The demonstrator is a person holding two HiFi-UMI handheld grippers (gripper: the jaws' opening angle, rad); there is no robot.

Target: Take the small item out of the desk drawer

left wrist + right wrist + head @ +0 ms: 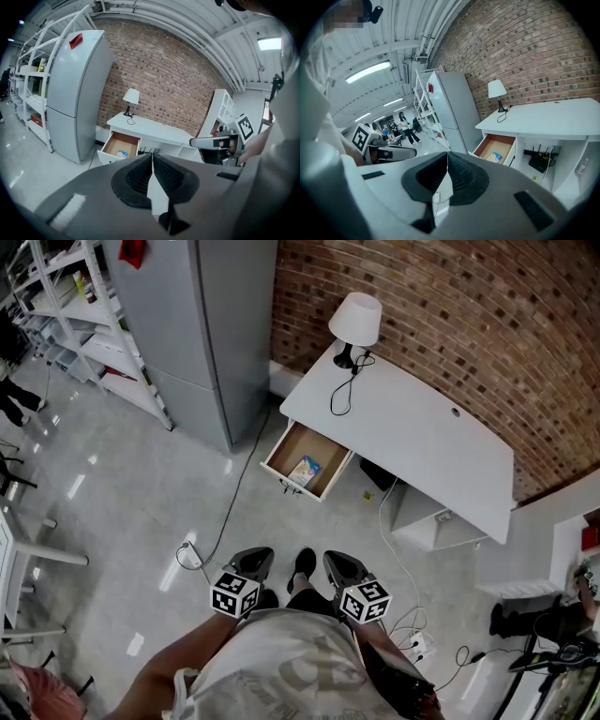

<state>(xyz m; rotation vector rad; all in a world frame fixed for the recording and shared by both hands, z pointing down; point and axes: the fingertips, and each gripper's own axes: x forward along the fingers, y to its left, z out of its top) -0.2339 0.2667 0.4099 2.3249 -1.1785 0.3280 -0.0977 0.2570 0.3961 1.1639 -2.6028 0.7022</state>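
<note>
Nearest, the left tool (255, 563) and right tool (336, 566) sit side by side at the person's waist, each with its jaws pressed together on nothing. Ahead lies open grey floor (122, 493), crossed by a thin cable (232, 498). Beyond it the drawer (292, 445) stands pulled out from the white surface (412, 437), with the small item (305, 469) lying flat near its front edge. A grey fridge (211, 324) stands left of the drawer, a gap between them. A lamp (356, 320) sits at the surface's far corner.
</note>
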